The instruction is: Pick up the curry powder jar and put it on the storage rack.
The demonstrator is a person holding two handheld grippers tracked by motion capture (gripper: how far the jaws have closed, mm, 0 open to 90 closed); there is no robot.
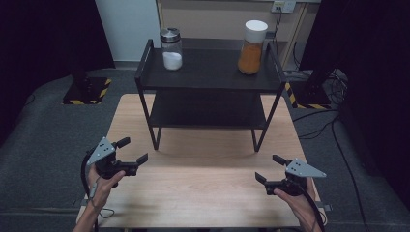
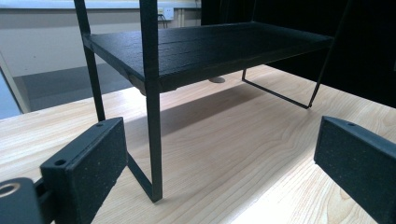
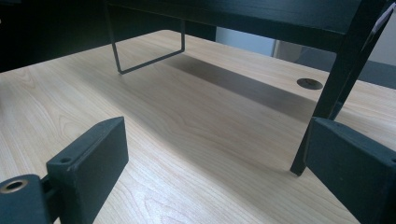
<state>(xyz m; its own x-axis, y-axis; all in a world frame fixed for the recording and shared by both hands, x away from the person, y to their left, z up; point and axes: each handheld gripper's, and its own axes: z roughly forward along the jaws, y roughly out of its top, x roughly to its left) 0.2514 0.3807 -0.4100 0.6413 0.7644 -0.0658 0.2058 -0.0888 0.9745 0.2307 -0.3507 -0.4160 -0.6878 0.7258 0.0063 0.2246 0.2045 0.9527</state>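
A black two-tier metal rack stands at the far half of the wooden table. On its top shelf sit a glass jar of white powder at the left and a jar of orange powder with a white lid at the right. My left gripper hovers open near the table's front left, facing the rack's front left leg. My right gripper is open at the front right, close to the front right leg. Nothing sits between either pair of jaws.
The rack's lower shelf is bare. A round cable hole is set in the tabletop under the rack. Grey carpet surrounds the table, with cables on the floor at the right and a dark stand base at the left.
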